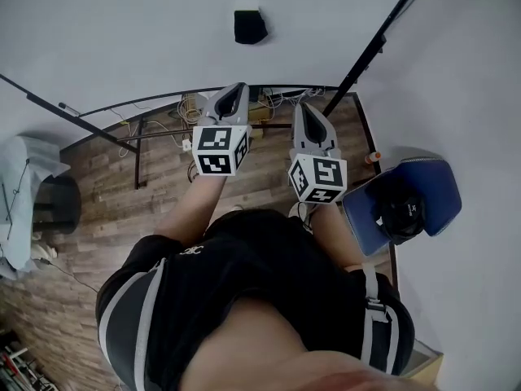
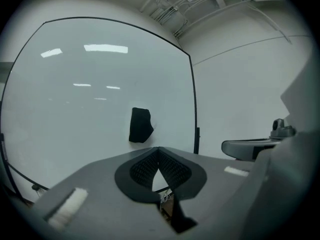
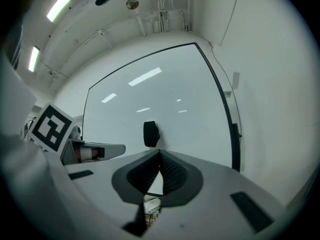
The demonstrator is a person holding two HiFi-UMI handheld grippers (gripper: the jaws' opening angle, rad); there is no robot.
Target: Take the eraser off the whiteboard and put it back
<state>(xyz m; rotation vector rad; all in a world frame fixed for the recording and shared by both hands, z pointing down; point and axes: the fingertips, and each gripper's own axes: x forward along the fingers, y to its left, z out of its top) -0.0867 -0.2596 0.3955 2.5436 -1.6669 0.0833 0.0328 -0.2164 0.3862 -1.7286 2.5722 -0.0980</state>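
Observation:
A black eraser (image 1: 250, 26) clings to the white whiteboard (image 1: 146, 31) ahead of me; it also shows as the eraser (image 2: 140, 125) in the left gripper view and the eraser (image 3: 150, 133) in the right gripper view. My left gripper (image 1: 234, 94) points at the board below the eraser, apart from it, with its jaws shut and empty (image 2: 159, 149). Beside it, my right gripper (image 1: 302, 111) also points at the board, its jaws closed tip to tip on nothing (image 3: 160, 153). Neither gripper touches the eraser.
The board's black frame edge (image 2: 193, 99) runs at the right. A blue chair (image 1: 427, 187) with a dark object on it stands at my right. Stand legs and cables (image 1: 163, 120) lie on the wooden floor below the board. A pale cloth-covered thing (image 1: 24, 177) is at left.

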